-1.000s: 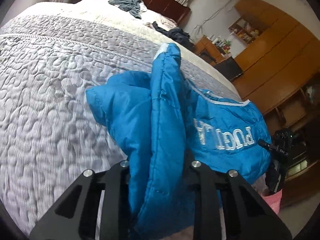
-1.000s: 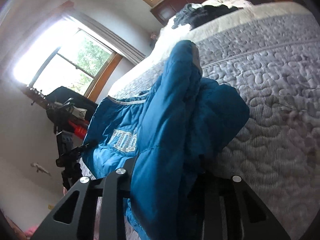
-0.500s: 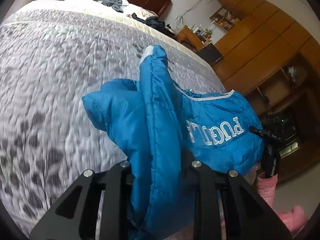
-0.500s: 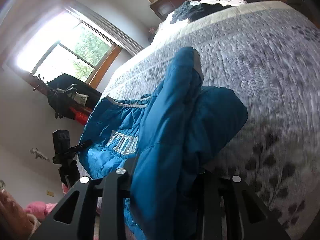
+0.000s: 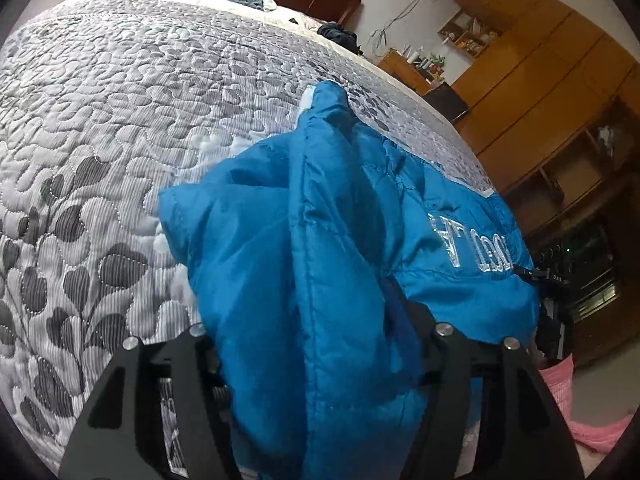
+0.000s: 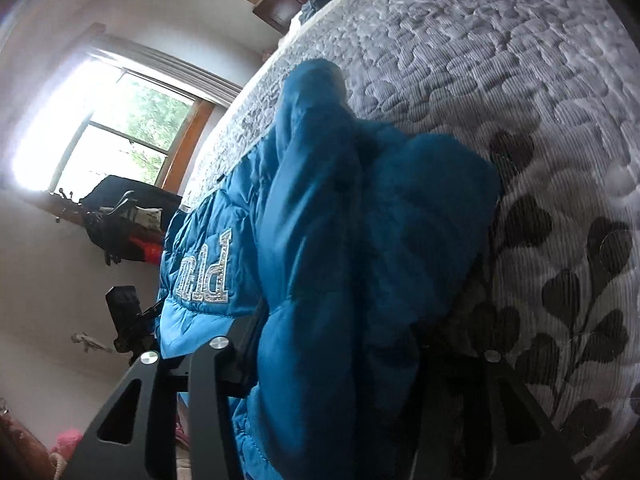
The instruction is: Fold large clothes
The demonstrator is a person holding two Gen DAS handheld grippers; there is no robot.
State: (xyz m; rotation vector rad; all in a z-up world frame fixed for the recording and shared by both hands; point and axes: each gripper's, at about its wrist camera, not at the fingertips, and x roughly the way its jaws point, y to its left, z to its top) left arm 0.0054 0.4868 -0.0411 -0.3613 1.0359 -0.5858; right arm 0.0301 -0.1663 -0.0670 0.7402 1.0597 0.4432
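The bright blue quilted puffer jacket [image 5: 320, 248] with silver embroidered letters lies bunched at the near edge of a bed covered by a grey quilted bedspread with a dark leaf pattern [image 5: 120, 128]. A thick fold of the jacket rises between the two black fingers of the left gripper [image 5: 320, 344], and the fingers are closed onto this fold from both sides, so the fabric fills the whole gap. In the right wrist view the same jacket [image 6: 352, 240] is also pressed between the black fingers of the right gripper [image 6: 340, 352], which clamp another thick fold. The lettered part of the jacket spreads toward the side of the bed. A wooden cabinet wall [image 5: 540, 92] stands beyond the bed, and a bright window with a wooden frame [image 6: 120, 128] is on the other side. Some dark clothes [image 5: 340, 34] lie near the headboard.
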